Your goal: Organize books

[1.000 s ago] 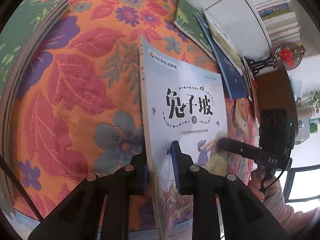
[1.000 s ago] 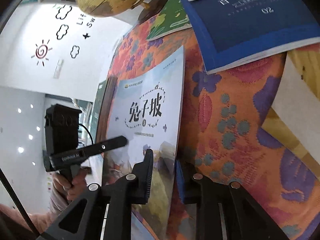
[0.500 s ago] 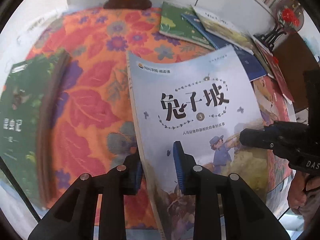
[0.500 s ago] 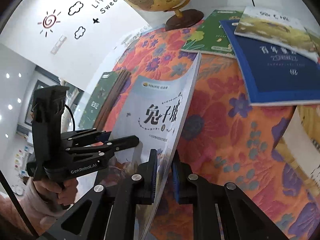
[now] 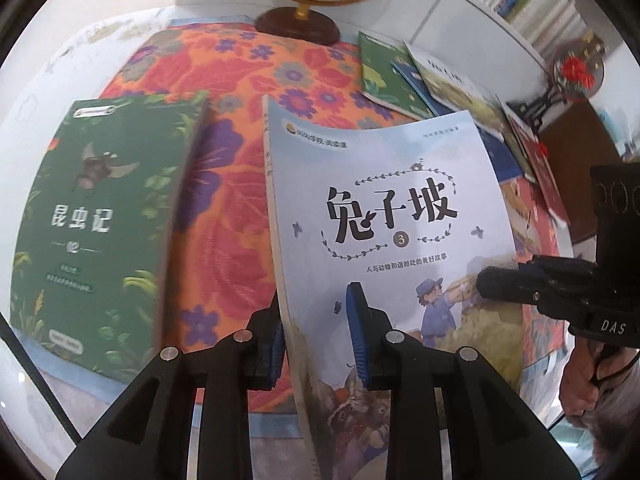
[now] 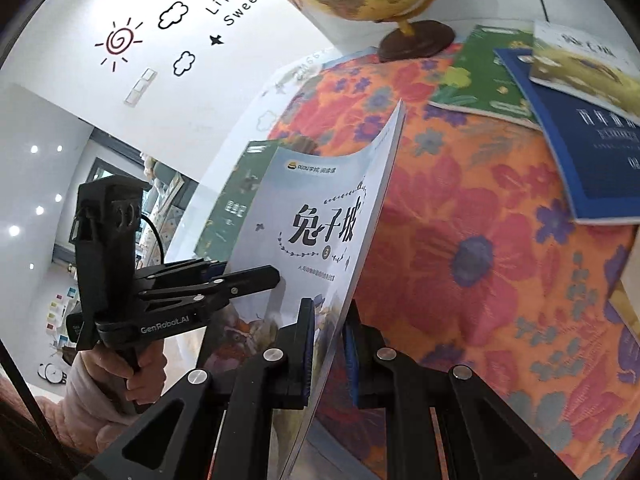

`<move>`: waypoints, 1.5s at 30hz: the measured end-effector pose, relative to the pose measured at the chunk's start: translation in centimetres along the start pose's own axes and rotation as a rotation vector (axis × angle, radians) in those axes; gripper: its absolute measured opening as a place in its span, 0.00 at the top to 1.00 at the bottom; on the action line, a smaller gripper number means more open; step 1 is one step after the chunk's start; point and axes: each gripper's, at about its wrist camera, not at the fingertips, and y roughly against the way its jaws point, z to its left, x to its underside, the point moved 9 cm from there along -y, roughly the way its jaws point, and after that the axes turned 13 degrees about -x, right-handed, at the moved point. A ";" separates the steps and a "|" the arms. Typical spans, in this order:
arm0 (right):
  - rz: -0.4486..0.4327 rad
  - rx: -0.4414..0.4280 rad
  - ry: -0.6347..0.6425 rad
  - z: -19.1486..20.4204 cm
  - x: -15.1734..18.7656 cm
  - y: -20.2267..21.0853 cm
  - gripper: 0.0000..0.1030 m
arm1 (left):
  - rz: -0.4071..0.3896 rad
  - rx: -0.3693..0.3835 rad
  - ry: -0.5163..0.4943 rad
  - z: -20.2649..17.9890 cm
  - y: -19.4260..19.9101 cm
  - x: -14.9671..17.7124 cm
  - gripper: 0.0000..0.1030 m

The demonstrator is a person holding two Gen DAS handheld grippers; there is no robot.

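Note:
A light blue picture book [image 5: 392, 216] with large black characters hangs above the flowered tablecloth [image 5: 224, 216], its cover bowed. My left gripper [image 5: 318, 336] is shut on its lower edge near the spine, one pad on the cover and one behind. My right gripper [image 6: 328, 344] is shut on the book's [image 6: 320, 216] other long edge. Each gripper shows in the other's view: the left gripper [image 6: 256, 276] and the right gripper [image 5: 492, 280]. A dark green book [image 5: 92, 216] lies flat to the left.
A fanned pile of books [image 5: 400, 80] lies at the back right, a dark blue book [image 6: 592, 152] among them. A globe's base [image 5: 298, 26] stands at the cloth's far edge. A red ornament [image 5: 576, 68] stands at the right. A person's hand [image 6: 136, 372] grips the left handle.
The book has come up off the cloth with both grippers, and the right jaws have narrowed onto its edge. The green book and the globe have come into the left view.

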 end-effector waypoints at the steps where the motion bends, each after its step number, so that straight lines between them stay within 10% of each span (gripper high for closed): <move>1: 0.004 0.003 0.009 0.5 -0.2 -0.3 0.86 | -0.006 -0.004 0.003 0.5 0.2 -0.1 0.76; 45: 0.016 -0.123 -0.039 9.2 -8.6 -14.0 0.85 | -0.103 -0.104 0.075 18.6 1.7 -6.1 0.76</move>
